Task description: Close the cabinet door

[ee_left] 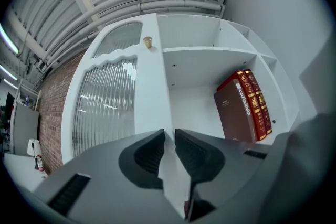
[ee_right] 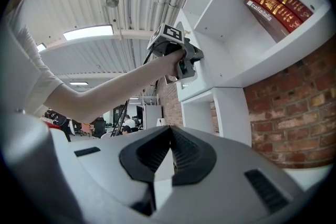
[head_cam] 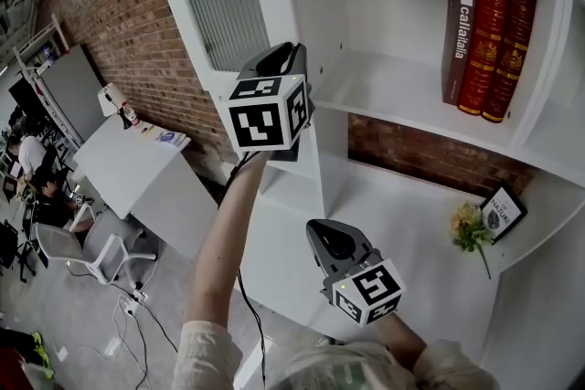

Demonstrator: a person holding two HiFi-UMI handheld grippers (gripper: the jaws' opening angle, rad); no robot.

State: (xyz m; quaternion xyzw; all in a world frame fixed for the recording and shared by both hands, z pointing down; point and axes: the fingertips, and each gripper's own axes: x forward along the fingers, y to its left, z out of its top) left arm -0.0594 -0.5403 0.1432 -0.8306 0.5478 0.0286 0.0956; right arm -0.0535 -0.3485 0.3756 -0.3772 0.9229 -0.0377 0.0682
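Currently | cabinet (head_cam: 402, 105): books (head_cam: 484, 41) on its open shelf | cabinet door (ee_left: 105, 102): ribbed glass, left of that shelf, how far ajar unclear | left tongs (ee_left: 169, 136): narrow, pinching the door's knob-side edge | right tongs (ee_right: 169, 131): closed, empty, held low | brass knob (ee_left: 147, 42): untouched | progress: grip made, the closing push apparently remains.

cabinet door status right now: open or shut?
Open. The cabinet door stands swung outward, leaving the books inside uncovered. The left gripper clamps the door's edge.
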